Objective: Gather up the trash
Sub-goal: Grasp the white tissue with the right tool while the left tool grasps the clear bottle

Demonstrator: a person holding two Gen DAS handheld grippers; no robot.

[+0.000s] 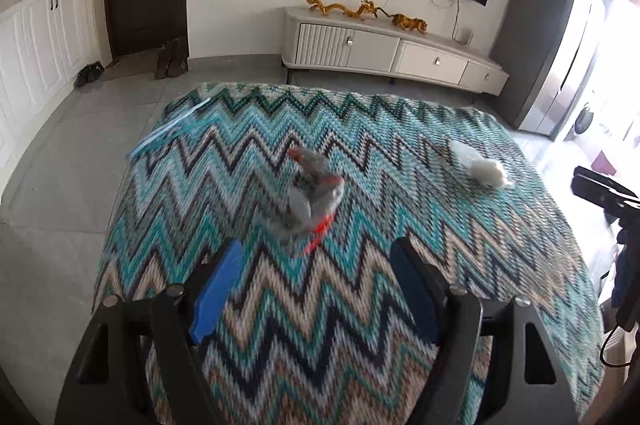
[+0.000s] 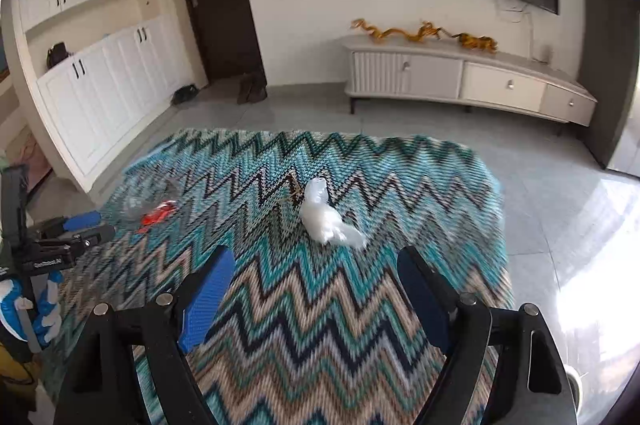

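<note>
Left wrist view: your left gripper [image 1: 316, 257] is spread wide before the crumpled wrapper [image 1: 314, 191]; your right gripper [image 2: 316, 265] gapes, fingers apart, near the white wad [image 2: 326, 215] on the zigzag cloth [image 2: 320, 325].

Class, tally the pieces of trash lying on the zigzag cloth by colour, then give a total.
White crumpled plastic: 1
Clear wrapper with red print: 1
Blue-edged clear bag: 1
Total: 3
</note>
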